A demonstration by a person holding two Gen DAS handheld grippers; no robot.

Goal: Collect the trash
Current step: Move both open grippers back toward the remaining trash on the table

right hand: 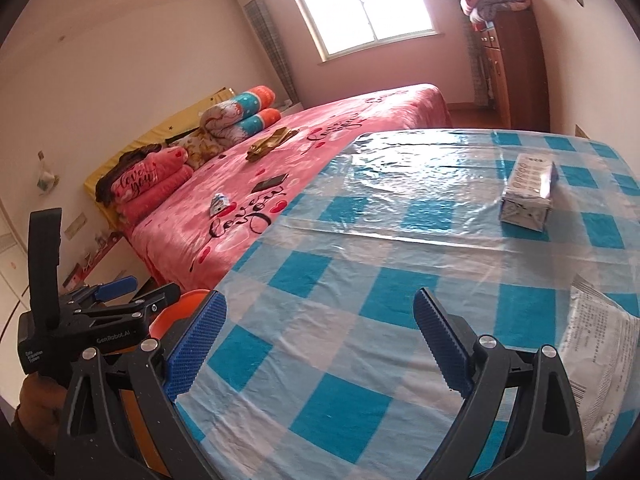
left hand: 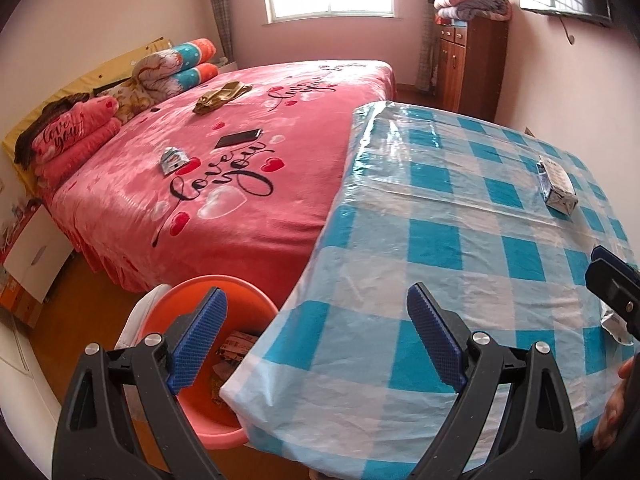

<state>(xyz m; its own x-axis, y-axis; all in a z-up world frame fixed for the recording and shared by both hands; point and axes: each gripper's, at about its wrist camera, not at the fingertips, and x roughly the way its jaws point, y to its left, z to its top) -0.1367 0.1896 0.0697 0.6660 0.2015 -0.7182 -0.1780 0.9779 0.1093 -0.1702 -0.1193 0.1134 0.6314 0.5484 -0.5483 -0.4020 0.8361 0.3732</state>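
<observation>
Left wrist view: pink bed [left hand: 224, 184] fills 10 o'clock, checked counter [left hand: 460, 240] at 3. Orange bin [left hand: 208, 364] sits on the floor at 7, just beside the counter edge, scraps inside. Small carton [left hand: 557, 187] lies on the counter at 2; crumpled wrapper [left hand: 173, 159] and phone [left hand: 239, 138] on the bed. Left gripper [left hand: 316, 340] fingers wide open, holding nothing. Right wrist view: right gripper [right hand: 320, 340] fingers wide open, empty; printed white bag [right hand: 600, 360] on the counter at 4, near the right fingertip.
</observation>
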